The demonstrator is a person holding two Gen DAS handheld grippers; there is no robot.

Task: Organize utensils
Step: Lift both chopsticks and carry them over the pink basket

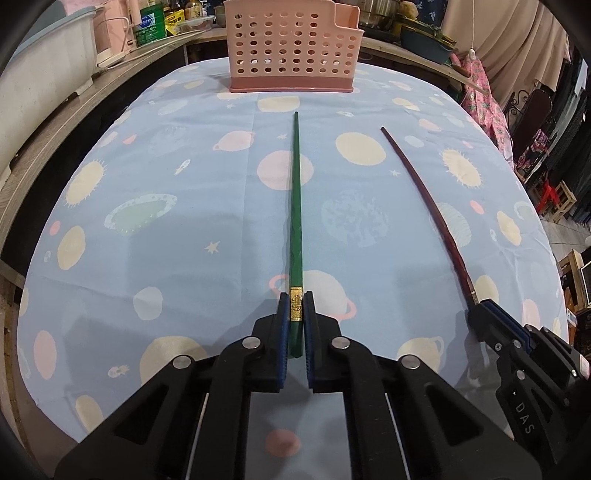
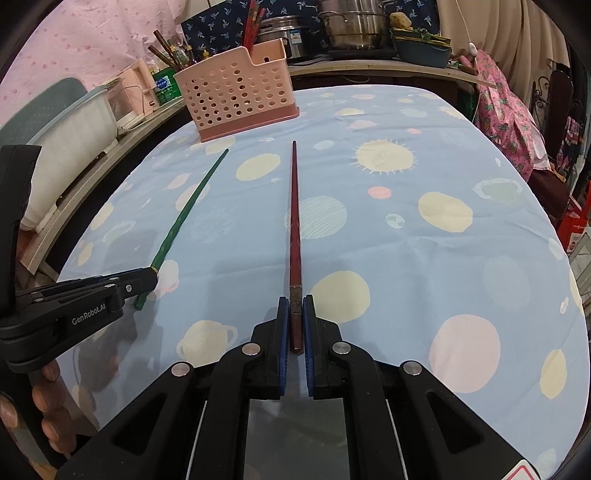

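A green chopstick (image 1: 296, 206) with a gold band lies on the blue planet-print tablecloth (image 1: 177, 258), its tip toward a pink perforated utensil basket (image 1: 291, 44). My left gripper (image 1: 296, 299) is shut on its thick end. To its right, a dark red chopstick (image 2: 295, 221) also points away from me, and my right gripper (image 2: 295, 302) is shut on its thick end. In the right wrist view the left gripper (image 2: 147, 280) and the green chopstick (image 2: 184, 214) show at the left, with the basket (image 2: 236, 92) at the table's far end.
A wooden counter (image 1: 74, 122) runs along the left edge with a white tub and bottles. Steel pots (image 2: 351, 26) and a jar of chopsticks stand on the shelf behind the basket. Pink cloth (image 1: 484, 99) hangs at the far right. Fingers of a hand (image 2: 48, 402) show lower left.
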